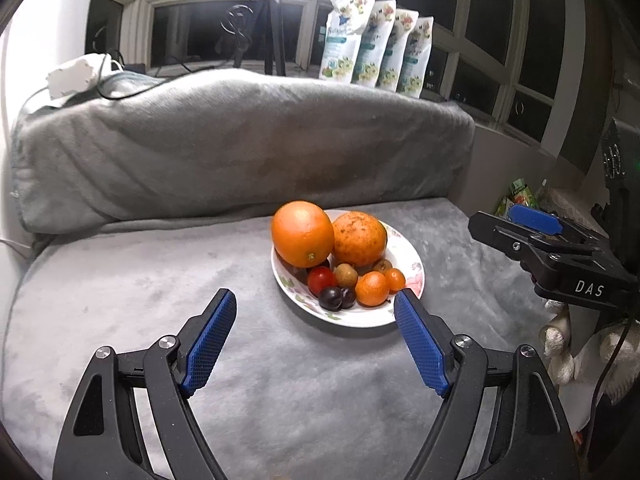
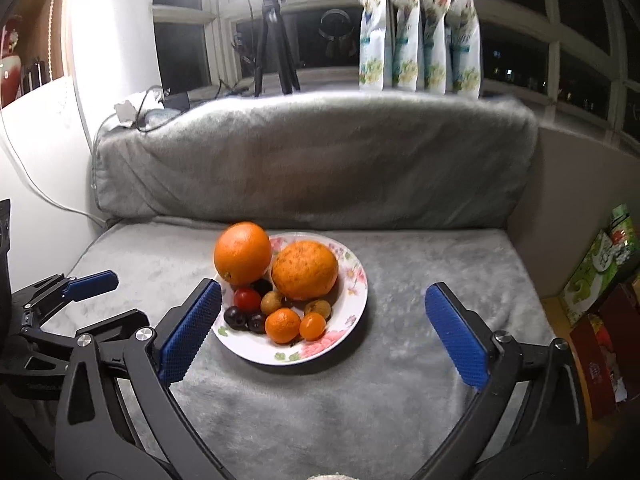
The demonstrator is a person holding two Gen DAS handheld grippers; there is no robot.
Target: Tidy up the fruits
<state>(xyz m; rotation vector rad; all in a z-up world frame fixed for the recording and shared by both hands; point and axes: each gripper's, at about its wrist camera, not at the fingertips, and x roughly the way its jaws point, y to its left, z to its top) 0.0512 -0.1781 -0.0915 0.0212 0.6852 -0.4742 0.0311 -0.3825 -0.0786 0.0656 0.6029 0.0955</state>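
Note:
A white floral plate (image 1: 404, 258) (image 2: 352, 300) sits on a grey blanket-covered seat. It holds a smooth orange (image 1: 302, 234) (image 2: 242, 252), a rougher speckled orange (image 1: 358, 238) (image 2: 305, 270), a small mandarin (image 1: 372, 289) (image 2: 282, 325), a kumquat (image 1: 395, 279) (image 2: 312, 327), a cherry tomato (image 1: 321, 280) (image 2: 247, 299), dark plums (image 1: 330, 298) (image 2: 235, 317) and brownish small fruits (image 1: 346, 275) (image 2: 272, 302). My left gripper (image 1: 315, 304) is open and empty just in front of the plate. My right gripper (image 2: 323, 295) is open and empty, its fingers either side of the plate. The right gripper also shows in the left wrist view (image 1: 534, 220).
A grey cushion (image 1: 240, 144) (image 2: 316, 156) backs the seat. Several white pouches (image 1: 376, 52) (image 2: 420, 40) and a tripod (image 1: 272, 24) (image 2: 276, 40) stand on the windowsill behind. Boxes (image 2: 600, 276) stand at the right, beyond the seat's edge. The left gripper shows at the left of the right wrist view (image 2: 92, 282).

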